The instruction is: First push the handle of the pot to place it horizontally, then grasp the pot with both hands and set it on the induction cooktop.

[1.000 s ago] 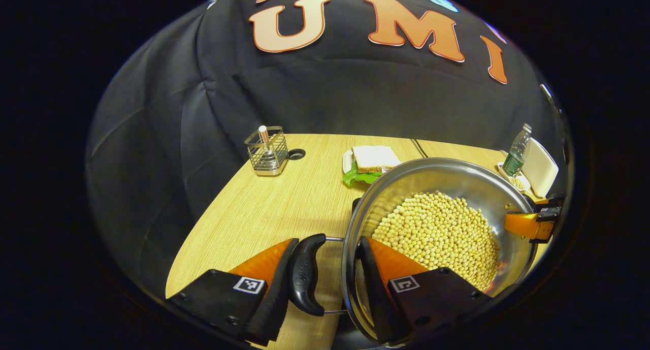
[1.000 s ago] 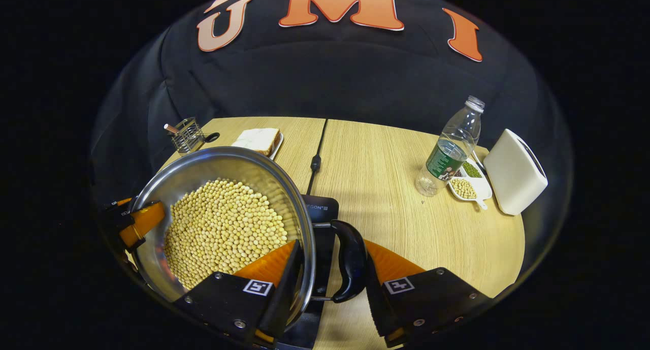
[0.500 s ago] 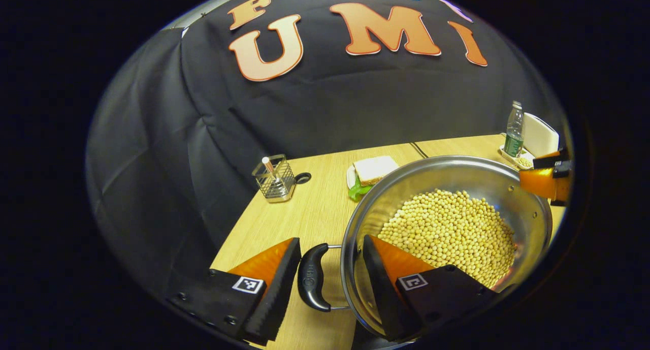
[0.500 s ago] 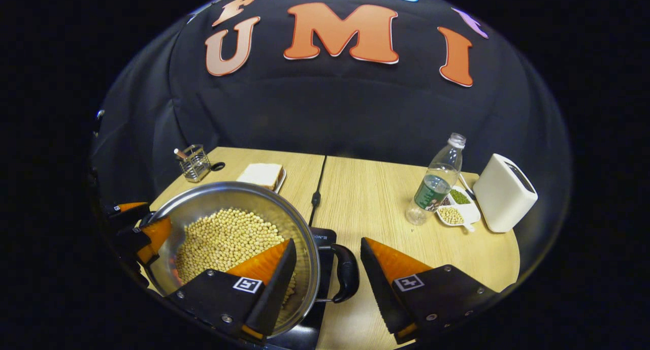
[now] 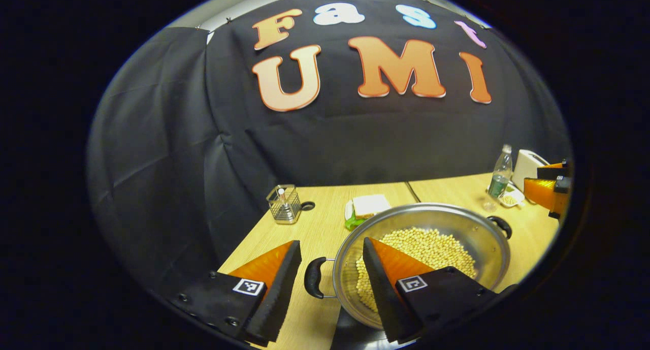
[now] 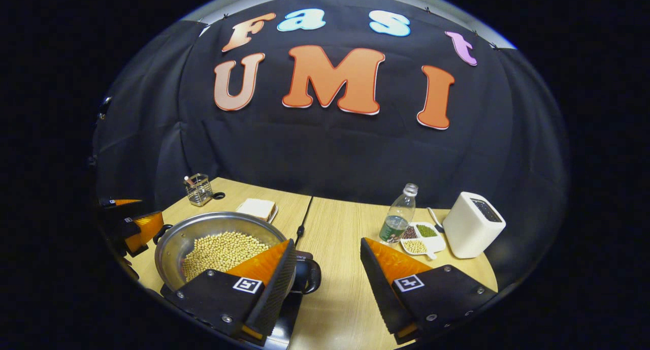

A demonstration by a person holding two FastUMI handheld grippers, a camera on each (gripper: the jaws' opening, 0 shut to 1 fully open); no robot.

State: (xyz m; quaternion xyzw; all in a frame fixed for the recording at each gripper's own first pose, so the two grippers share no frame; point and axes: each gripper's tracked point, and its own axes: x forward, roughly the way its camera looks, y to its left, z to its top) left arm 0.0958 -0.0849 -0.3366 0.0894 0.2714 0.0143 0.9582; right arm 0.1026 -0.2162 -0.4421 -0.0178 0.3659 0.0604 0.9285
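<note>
Resting on the induction cooktop (image 6: 299, 309), the pot (image 5: 421, 261) holds a full layer of yellow beans (image 5: 421, 248), and its two black handles lie level on either side. Both sets of tongs are wide open and hold nothing. The left tongs (image 5: 330, 284) straddle the left handle (image 5: 313, 277) without touching it, one finger outside the handle and the other over the pot's interior. The right tongs (image 6: 327, 284) stand above the bench (image 6: 350, 228), with the right handle (image 6: 307, 275) just beside the inner finger.

Hazards, left to right:
- The wire holder (image 5: 284, 204) stands at the far left of the bench, well apart from the pot. It obstructs nothing here.
- The left handle sits between the fingers of the left tongs. A sideways sweep would probably catch it and drag the pot across the cooktop.
- The bean load makes the pot heavy; a knock on the rim would likely spill beans.
- The sandwich on its plate (image 5: 368, 207) lies close behind the pot, so a rearward shove could push the pot into it.
- The power cord (image 6: 303, 223) runs back from the cooktop along the bench; snagging it could shift the cooktop.
- The water bottle (image 6: 398, 215), the divided dish (image 6: 424, 237) and the white box (image 6: 472, 225) stand at the right, near the right tongs. The bottle appears the easiest to topple.
</note>
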